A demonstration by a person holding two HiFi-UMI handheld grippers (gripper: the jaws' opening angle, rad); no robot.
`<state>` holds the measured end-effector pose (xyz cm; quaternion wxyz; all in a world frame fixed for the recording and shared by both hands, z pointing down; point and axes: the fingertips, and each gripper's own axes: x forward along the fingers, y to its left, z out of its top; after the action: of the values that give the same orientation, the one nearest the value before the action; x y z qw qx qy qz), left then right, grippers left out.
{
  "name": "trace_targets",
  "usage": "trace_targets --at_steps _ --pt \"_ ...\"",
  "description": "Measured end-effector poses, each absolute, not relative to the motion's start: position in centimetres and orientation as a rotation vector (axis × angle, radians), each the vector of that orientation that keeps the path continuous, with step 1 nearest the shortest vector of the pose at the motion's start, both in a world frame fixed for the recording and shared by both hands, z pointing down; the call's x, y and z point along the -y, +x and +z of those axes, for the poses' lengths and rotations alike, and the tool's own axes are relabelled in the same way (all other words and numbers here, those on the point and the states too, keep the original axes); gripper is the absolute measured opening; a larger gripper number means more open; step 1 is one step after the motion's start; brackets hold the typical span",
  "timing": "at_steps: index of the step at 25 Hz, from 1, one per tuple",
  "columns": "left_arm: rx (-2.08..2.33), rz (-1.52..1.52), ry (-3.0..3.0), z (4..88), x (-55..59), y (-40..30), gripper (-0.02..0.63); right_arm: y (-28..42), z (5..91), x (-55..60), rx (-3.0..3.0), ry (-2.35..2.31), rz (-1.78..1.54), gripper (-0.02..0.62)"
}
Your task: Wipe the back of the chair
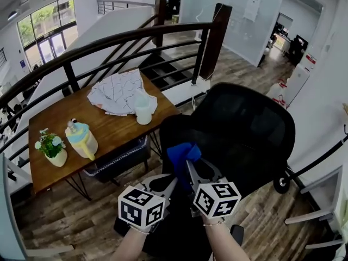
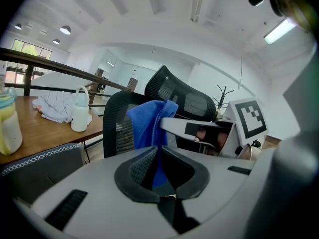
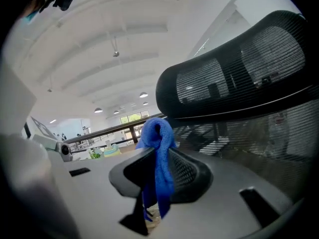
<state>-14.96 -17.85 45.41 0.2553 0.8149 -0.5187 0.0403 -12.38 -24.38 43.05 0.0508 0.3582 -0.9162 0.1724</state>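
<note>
A black mesh office chair [image 1: 244, 129] stands just ahead of me, its back [image 2: 115, 126] facing the grippers and its headrest [image 3: 234, 73] above. A blue cloth [image 1: 182, 153] hangs bunched in front of the chair's back. In the head view both grippers meet at it: my right gripper [image 1: 188, 165] is shut on the cloth's upper part and my left gripper [image 1: 175, 182] is shut on its lower part. The cloth [image 3: 158, 148] drapes over the right gripper's [image 3: 158, 153] jaws. Blue cloth [image 2: 149, 123] also shows between the left gripper's [image 2: 158, 151] closed pads.
A wooden table [image 1: 109, 132] stands to the left with a white jug [image 1: 143, 110], a crumpled white sheet [image 1: 117, 91], a potted plant [image 1: 53, 148] and a yellow and blue bottle [image 1: 81, 140]. A dark railing [image 1: 136, 37] and stairs lie behind. The chair's caster [image 1: 281, 185] rests on wood flooring.
</note>
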Motion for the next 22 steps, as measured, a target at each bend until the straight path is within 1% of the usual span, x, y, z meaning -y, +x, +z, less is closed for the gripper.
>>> trace_targets --at_steps 7,12,22 --pt "1.444 0.114 2.177 46.1 18.1 -16.5 0.034 -16.1 42.7 26.8 2.826 1.094 0.533 0.084" --pt "1.483 0.130 2.144 46.6 18.9 -17.1 0.034 -16.6 43.1 29.1 2.792 1.183 0.577 0.084" --pt "1.446 0.136 2.146 47.2 20.3 -14.8 0.034 -11.1 45.9 31.1 2.665 1.303 0.610 0.084"
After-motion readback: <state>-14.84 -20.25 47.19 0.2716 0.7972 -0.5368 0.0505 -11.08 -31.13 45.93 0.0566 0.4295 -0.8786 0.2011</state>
